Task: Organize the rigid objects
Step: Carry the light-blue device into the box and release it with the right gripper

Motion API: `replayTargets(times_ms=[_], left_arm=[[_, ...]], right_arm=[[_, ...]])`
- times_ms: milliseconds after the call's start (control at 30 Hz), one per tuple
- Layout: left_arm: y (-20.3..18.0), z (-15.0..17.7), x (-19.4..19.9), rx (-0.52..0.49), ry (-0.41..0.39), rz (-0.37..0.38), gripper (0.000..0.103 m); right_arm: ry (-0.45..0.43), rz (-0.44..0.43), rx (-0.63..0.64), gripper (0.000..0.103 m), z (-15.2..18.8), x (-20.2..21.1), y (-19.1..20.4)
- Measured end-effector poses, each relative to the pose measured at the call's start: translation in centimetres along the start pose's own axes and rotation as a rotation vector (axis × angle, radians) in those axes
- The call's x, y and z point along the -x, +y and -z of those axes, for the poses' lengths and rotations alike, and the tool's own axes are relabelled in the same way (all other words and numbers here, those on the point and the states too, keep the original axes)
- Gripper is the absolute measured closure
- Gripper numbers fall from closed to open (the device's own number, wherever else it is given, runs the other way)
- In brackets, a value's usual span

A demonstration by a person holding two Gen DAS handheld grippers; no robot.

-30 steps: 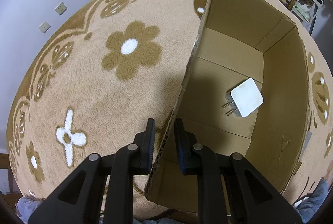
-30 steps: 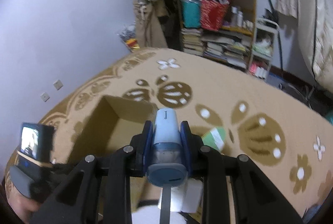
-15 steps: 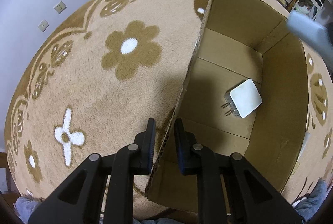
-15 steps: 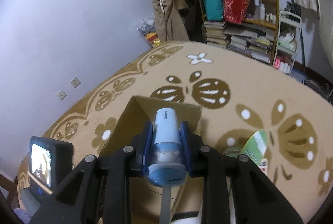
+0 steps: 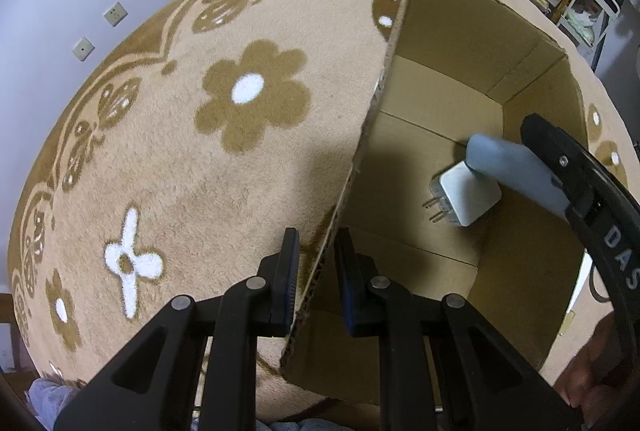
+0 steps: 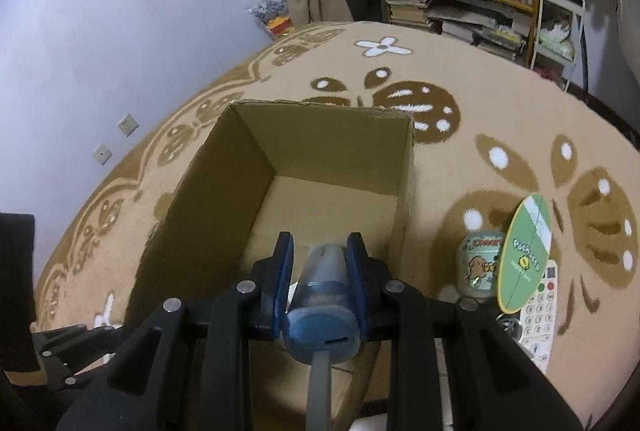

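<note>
Left wrist view shows the left gripper straddling the near wall of an open cardboard box, one finger outside on the carpet side and one inside, closed against the corrugated edge. Inside the box a white plug adapter lies flat on the floor with its prongs pointing toward the left wall. The right gripper reaches in from the right, pinching a blue-grey device whose rounded tip sits above the adapter; whether they touch cannot be told. White letters "DAS" show on that gripper's arm. From the right wrist, the device sits clamped between blue pads, pointing down into the box. On the patterned carpet to the right stand a cartoon-printed can, a green round disc with small unreadable print, and a white keypad remote.
</note>
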State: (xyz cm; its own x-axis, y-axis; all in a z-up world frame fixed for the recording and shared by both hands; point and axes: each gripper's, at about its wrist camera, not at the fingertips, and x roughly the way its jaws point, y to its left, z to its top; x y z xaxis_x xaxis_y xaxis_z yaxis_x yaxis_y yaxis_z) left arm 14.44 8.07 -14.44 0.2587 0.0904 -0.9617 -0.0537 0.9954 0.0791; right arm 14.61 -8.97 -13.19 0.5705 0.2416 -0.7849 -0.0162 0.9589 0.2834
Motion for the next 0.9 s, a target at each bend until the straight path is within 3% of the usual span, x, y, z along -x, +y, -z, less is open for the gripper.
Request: replayTargets(times_ms=[200, 433, 500, 567, 767, 900], left_arm=[[0.0, 0.1, -0.1, 0.000, 0.002, 0.000, 0.086], [-0.2, 0.1, -0.1, -0.001, 0.003, 0.006, 0.087], [-0.2, 0.1, -0.1, -0.002, 0.006, 0.006, 0.087], [-0.2, 0.0, -0.1, -0.001, 0.006, 0.008, 0.087], [-0.1, 0.1, 0.1, 0.008, 0.006, 0.012, 0.087], [0.0, 0.2, 0.1, 0.008, 0.005, 0.013, 0.086]], right_arm=[[0.031, -0.010, 0.016, 0.074, 0.0, 0.0, 0.5], [-0.005, -0.021, 0.065, 0.072, -0.7, 2.2, 1.9], [-0.022, 0.018, 0.098, 0.063, -0.9, 2.9, 2.1], [-0.046, 0.041, 0.108, 0.036, -1.0, 3.7, 1.8], [-0.053, 0.097, 0.077, 0.007, -0.7, 5.9, -1.1], [-0.060, 0.113, 0.050, 0.002, -0.2, 7.4, -3.7]])
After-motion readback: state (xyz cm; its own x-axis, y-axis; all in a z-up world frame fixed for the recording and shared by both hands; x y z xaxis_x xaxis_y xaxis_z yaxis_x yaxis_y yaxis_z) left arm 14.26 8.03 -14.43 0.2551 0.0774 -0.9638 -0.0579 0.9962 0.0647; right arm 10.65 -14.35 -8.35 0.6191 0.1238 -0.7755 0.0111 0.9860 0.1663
